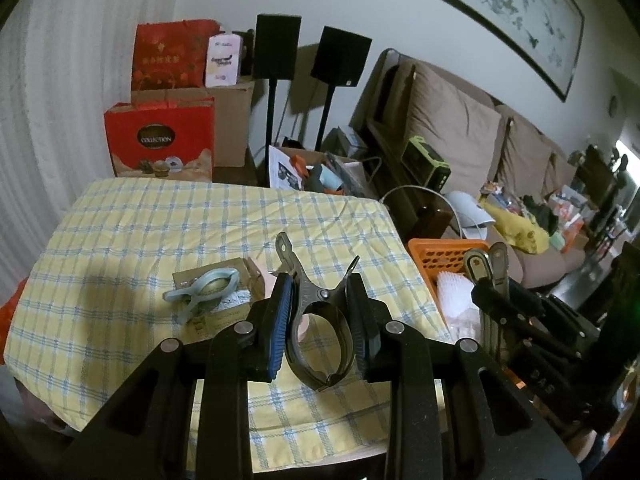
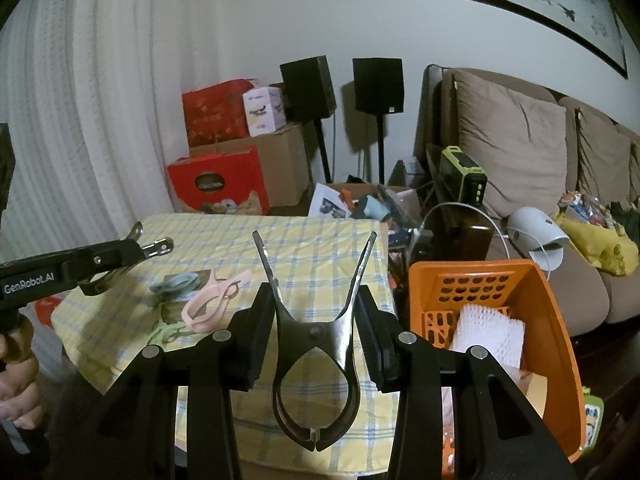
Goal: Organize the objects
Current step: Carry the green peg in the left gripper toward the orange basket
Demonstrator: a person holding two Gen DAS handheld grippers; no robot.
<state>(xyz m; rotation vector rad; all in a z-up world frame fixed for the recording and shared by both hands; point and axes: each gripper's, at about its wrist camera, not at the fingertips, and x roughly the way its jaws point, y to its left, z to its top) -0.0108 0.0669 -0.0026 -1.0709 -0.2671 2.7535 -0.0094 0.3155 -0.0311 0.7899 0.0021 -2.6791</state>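
Holding a dark metal spring clip (image 1: 316,312) between its pads, the left gripper (image 1: 320,320) hangs above the yellow checked tablecloth (image 1: 160,220); the clip's two handle tips point away from the camera. On the cloth to its left a pale blue plastic clip (image 1: 202,290) lies on a small cardboard box (image 1: 240,276). The right wrist view shows a pink clip (image 2: 214,298) just beside the blue one and a pale green clip (image 2: 168,334) nearer the table's edge. Further right, the right gripper (image 2: 316,332) is clamped on a second metal clip (image 2: 316,356), its handles splayed upward. Past the table's right edge stands an orange basket (image 2: 556,320) containing a white dimpled sheet (image 2: 488,332). A hand (image 2: 18,380) grips the left tool's handle.
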